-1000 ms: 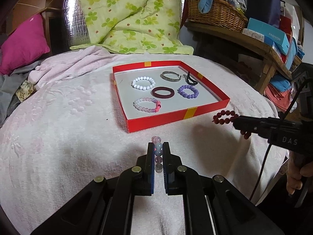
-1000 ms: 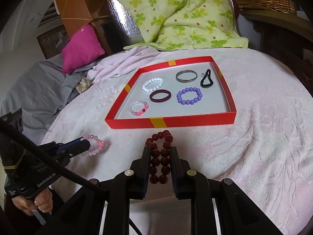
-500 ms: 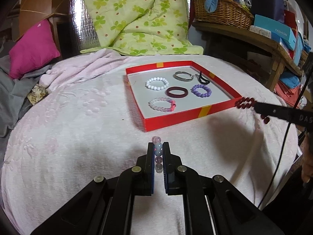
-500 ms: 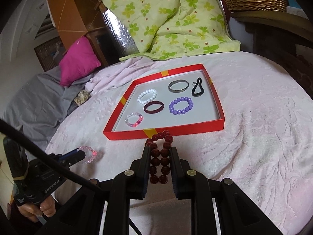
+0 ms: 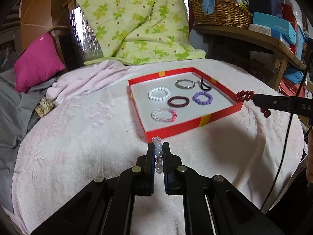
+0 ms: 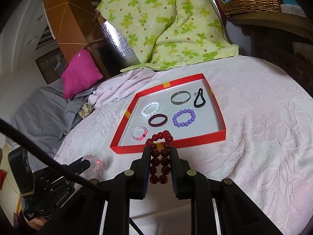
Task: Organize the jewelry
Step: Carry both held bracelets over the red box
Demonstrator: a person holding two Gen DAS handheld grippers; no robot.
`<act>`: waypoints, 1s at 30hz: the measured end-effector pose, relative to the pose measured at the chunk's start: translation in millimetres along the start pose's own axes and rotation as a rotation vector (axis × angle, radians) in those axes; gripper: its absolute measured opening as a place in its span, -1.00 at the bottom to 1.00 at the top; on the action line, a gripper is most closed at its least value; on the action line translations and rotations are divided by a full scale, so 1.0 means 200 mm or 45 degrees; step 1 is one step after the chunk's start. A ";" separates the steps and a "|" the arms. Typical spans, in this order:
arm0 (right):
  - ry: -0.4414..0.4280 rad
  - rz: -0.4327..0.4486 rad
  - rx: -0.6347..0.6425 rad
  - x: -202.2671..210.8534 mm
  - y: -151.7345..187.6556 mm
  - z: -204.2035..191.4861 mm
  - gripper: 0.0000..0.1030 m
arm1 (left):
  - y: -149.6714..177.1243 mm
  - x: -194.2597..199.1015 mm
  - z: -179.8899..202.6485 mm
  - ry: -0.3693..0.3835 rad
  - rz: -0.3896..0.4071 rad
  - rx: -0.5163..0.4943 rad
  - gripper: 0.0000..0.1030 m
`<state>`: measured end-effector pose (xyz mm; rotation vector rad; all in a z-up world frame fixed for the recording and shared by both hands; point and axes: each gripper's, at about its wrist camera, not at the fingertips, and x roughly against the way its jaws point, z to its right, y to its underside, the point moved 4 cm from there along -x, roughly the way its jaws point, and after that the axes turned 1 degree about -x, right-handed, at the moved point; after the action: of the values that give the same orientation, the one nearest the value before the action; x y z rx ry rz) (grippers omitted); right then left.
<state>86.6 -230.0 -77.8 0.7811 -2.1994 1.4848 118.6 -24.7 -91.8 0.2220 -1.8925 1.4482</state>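
Left gripper (image 5: pixel 158 148) pinches a pale pink-and-clear bead bracelet (image 5: pixel 158 150) between its pads, held above the pink blanket (image 5: pixel 78 146) just short of the red tray's (image 5: pixel 219 115) near corner. Right gripper (image 6: pixel 160 152) is clamped on a dark red bead bracelet (image 6: pixel 160 154) — its loop pokes past the fingertips, over the tray's near rim. Inside the tray, 6 pieces lie apart: white beads (image 6: pixel 150 108), silver bangle (image 6: pixel 180 97), black loop (image 6: pixel 199 98), maroon ring (image 6: pixel 157 120), purple beads (image 6: pixel 184 117), pink beads (image 6: pixel 139 133).
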 end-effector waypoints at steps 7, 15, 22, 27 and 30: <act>0.015 0.046 -0.006 -0.01 -0.10 0.03 -0.60 | -0.09 0.02 0.11 0.023 0.028 -0.041 -0.85; 0.031 0.057 -0.071 -0.05 -0.19 0.14 -0.60 | -0.22 -0.02 0.18 0.039 0.069 -0.065 -0.85; 0.058 0.061 -0.091 -0.10 -0.25 0.20 -0.60 | -0.35 -0.08 0.23 0.064 0.115 -0.075 -0.85; 0.075 0.060 -0.102 -0.13 -0.29 0.25 -0.60 | -0.42 -0.13 0.24 0.078 0.141 -0.075 -0.85; 0.078 0.066 -0.108 -0.15 -0.31 0.27 -0.60 | -0.45 -0.18 0.23 0.080 0.141 -0.073 -0.85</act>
<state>148.7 -291.6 -70.3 0.6478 -2.2368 1.4096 171.9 -107.5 -50.2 0.0441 -1.9176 1.4545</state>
